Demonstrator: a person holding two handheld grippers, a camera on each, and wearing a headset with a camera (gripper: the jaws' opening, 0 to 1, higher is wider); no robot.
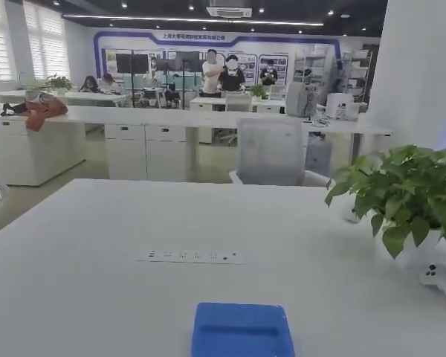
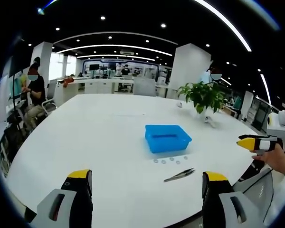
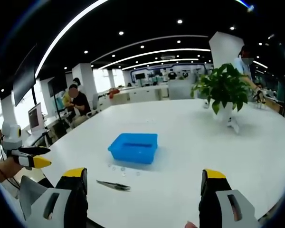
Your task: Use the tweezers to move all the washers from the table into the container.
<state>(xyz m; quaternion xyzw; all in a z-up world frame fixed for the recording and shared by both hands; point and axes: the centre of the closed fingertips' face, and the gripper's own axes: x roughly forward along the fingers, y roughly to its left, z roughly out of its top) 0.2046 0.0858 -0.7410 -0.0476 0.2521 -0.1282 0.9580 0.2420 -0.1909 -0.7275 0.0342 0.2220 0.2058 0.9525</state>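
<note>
Left gripper [image 2: 147, 176] and right gripper [image 3: 143, 175] jaws released, empty; tweezers [image 2: 179, 175] lie flat at five o'clock of washers [image 2: 170, 160], so a skidding pickup risks scattering them.

- A white wall panel with a rounded blue border [image 1: 208, 39] stands at the far end of the room in the head view. One line of dark Chinese characters runs along its top, but they are too small and blurred to read with certainty.
- A row of framed posters [image 1: 273, 67] hangs below that line on the same far wall. Their print is too small to read.
- A white socket strip [image 1: 192, 256] lies flat in the white table [image 1: 74, 282], at middle distance. Its small dark marks cannot be made out as letters or numbers.
</note>
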